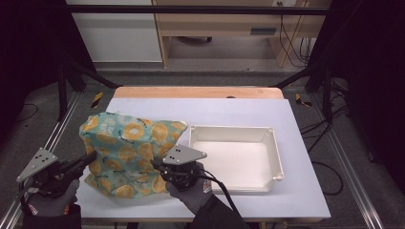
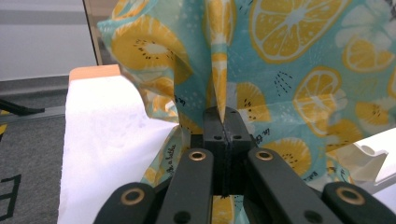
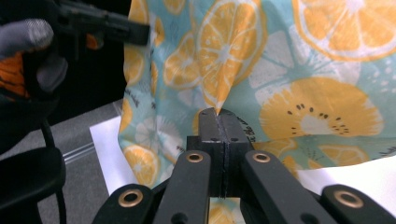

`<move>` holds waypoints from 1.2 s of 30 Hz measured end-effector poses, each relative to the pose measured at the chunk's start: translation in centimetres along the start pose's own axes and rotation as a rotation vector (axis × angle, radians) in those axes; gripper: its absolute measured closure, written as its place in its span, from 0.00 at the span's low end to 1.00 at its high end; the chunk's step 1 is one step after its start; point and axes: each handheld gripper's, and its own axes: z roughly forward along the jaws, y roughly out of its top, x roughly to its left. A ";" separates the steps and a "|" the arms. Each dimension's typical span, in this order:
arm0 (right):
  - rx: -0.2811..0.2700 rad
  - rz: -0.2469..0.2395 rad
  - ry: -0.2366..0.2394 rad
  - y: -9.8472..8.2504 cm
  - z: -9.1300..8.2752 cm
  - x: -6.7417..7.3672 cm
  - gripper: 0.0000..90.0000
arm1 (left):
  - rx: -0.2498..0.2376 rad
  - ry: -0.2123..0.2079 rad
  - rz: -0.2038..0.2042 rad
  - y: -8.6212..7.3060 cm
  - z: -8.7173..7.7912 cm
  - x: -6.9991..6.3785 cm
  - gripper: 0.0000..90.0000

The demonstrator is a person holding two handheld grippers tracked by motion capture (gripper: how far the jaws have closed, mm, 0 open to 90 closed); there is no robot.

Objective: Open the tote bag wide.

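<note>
The left gripper (image 1: 85, 160) is low at the near left corner of the table (image 1: 305, 191), in a hand in a grey glove (image 1: 47, 202); its black jaws point up and to the right, into the left side of the cloth (image 1: 126, 152). In the left gripper view the left gripper (image 2: 223, 122) has its two jaws pressed tight together, with a thin fold of the cloth (image 2: 299, 70) pinched between the tips.

The right gripper (image 1: 156, 165) is near the middle of the table's front edge, held by the other gloved hand (image 1: 193, 191), with a dark sleeve behind it; its jaws point to the left, into the right side of the cloth; a black cable (image 1: 224, 188) runs back from it. In the right gripper view the right gripper (image 3: 218, 114) is squeezed shut too, and a fold of the cloth (image 3: 303, 93) is caught in the tips.

The cloth is blue-green with yellow lemon slices on it; it is on the left half of the white table, held up between the two grippers so it stands like a little tent, and its bottom edge looks like it touches the table. A white tray (image 1: 279, 164) sits just to the right of the cloth.

There is small dark writing printed on the cloth; it is too small and bent to read. The glove has red and white marks near the wrist, and I cannot read those.
</note>
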 end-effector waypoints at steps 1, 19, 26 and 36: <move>0.005 0.004 0.001 -0.2 0.3 0.0 1.00 | 0.003 0.001 0.001 -0.1 0.1 0.0 1.00; 0.033 0.026 0.007 -0.9 1.3 -0.8 0.90 | 0.030 0.005 -0.003 -0.8 0.5 0.2 1.00; -0.063 0.039 -0.040 0.9 -1.0 -1.9 0.72 | 0.034 0.006 -0.004 -0.8 0.6 0.2 1.00; -0.100 0.015 -0.067 2.5 0.3 -0.9 0.52 | 0.035 0.005 -0.003 -0.8 0.6 0.2 1.00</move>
